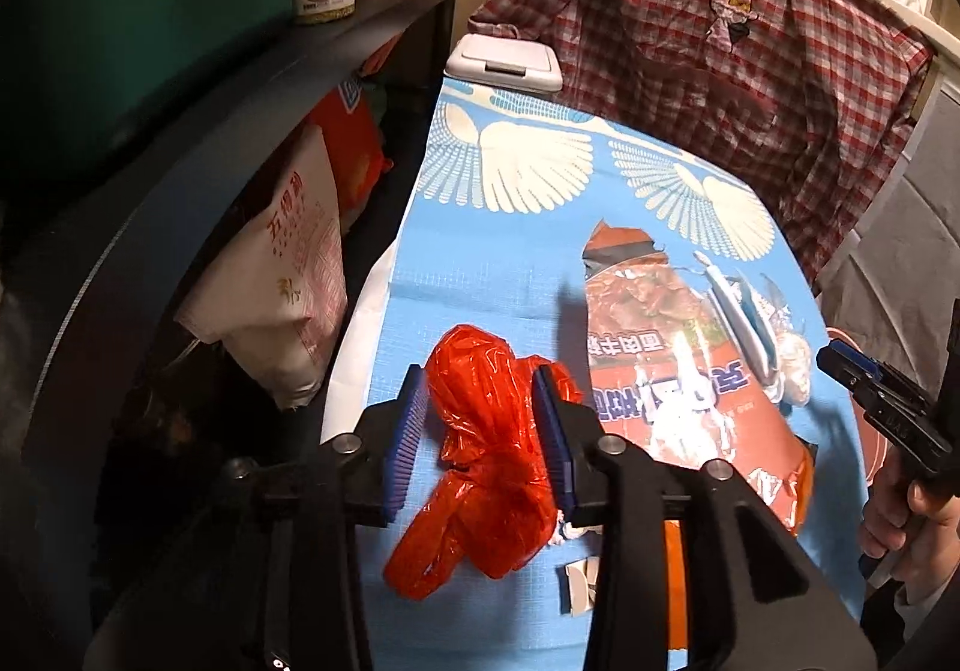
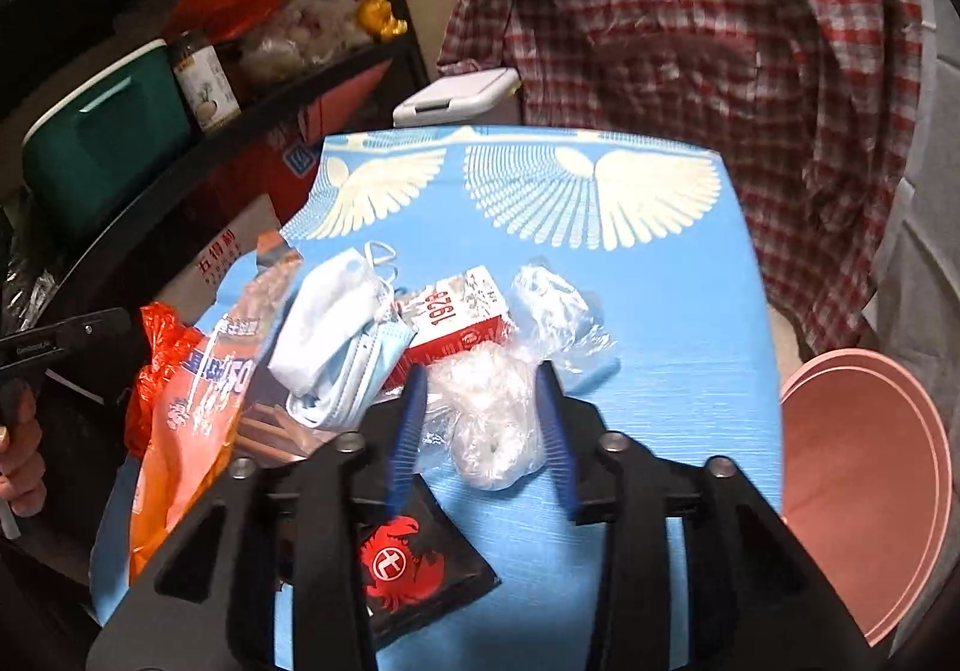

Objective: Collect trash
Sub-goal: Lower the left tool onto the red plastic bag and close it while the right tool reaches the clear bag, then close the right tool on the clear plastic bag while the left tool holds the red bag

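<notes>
A crumpled red plastic bag (image 1: 486,449) lies on the blue patterned tablecloth (image 1: 480,263). My left gripper (image 1: 480,374) is open and straddles the bag, one blue pad on each side. In the right wrist view a wad of clear plastic film (image 2: 486,419) sits between the blue pads of my open right gripper (image 2: 480,371), with a small gap showing on its left. Around it lie pale blue face masks (image 2: 336,335), a red and white cigarette box (image 2: 462,323), an orange snack packet (image 2: 192,407), a second clear wrapper (image 2: 552,305) and a black sachet with a red crab (image 2: 414,563).
A pink round tub (image 2: 864,479) stands off the table's right edge. A white lidded bin (image 2: 456,95) sits behind the table's far end. A red plaid shirt (image 2: 690,41) hangs at the back right. Black shelves (image 1: 384,11) with food bags crowd the left side.
</notes>
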A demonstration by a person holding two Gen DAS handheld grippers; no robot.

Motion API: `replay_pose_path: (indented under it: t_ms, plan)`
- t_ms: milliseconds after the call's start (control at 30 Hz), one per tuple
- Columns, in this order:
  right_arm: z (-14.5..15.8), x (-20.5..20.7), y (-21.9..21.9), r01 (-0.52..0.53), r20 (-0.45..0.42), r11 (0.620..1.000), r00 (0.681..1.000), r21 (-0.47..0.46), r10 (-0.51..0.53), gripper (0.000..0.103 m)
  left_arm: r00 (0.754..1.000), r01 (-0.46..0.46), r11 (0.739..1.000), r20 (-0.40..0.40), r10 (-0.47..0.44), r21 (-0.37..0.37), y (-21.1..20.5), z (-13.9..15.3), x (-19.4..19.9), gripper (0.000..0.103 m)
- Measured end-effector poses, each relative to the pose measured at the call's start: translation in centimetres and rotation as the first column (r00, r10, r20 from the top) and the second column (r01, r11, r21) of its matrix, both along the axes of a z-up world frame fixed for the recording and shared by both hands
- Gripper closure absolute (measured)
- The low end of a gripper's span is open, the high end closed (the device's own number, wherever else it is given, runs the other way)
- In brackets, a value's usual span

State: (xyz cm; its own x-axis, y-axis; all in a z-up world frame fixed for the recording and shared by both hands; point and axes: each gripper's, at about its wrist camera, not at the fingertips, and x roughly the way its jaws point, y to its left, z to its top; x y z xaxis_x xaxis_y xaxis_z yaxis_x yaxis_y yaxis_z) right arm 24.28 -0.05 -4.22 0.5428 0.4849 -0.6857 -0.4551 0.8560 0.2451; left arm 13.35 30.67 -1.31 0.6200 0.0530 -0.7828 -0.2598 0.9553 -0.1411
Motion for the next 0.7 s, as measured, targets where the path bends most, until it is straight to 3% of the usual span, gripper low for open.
replay_pose_path:
  t_ms: [133, 433, 700]
  plan:
    - [-0.9, 0.8, 0.0, 0.006, -0.032, 1.0, 0.999, -0.007, -0.006, 0.058, 0.999, 0.005, 1.0, -0.037, -0.006, -0.03, 0.0, -1.0, 0.8, 0.053]
    - [-3.1, 1.7, 0.7, -0.017, -0.084, 0.998, 0.996, -0.054, 0.013, 0.054, 0.992, 0.025, 1.0, -0.12, -0.025, 0.0, -0.9, -3.1, 1.9, 0.053]
    - [-1.9, 1.2, -0.4, -0.01, -0.054, 0.998, 0.999, -0.062, 0.007, 0.066, 0.994, 0.036, 0.999, -0.105, -0.036, 0.0, -1.8, -2.5, 2.1, 0.077]
